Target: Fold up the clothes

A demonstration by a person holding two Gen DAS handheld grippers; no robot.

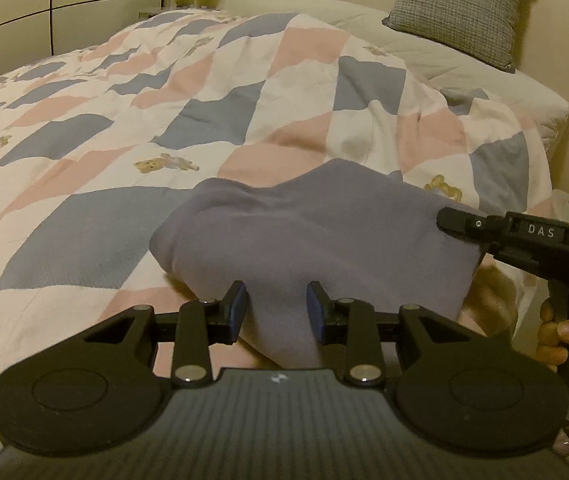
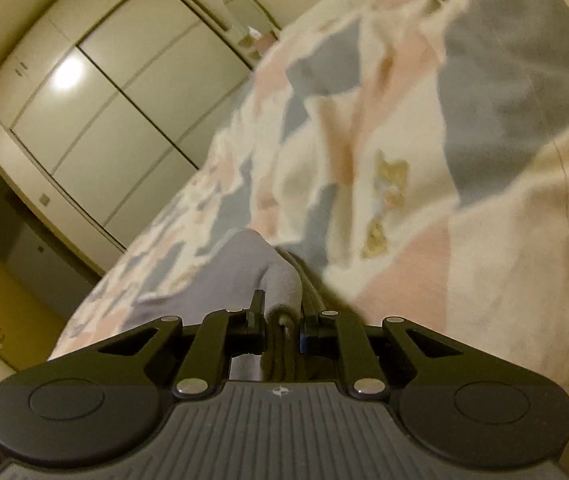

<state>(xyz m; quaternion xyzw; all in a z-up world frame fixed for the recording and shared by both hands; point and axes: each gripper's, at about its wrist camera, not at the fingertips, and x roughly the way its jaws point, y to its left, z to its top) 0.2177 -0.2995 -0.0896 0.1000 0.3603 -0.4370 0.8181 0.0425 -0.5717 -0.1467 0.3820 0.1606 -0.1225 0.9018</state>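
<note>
Holding a grey-lilac garment bunched on the quilted bed, both grippers at its near edge.

Left gripper has jaws partly apart with cloth between the pads, contact unclear; right gripper, at 3 o'clock of the garment, is pinched on a thick folded edge. Judged advice: keep both grips level, tension even, and lay layers flat so edges align.
</note>
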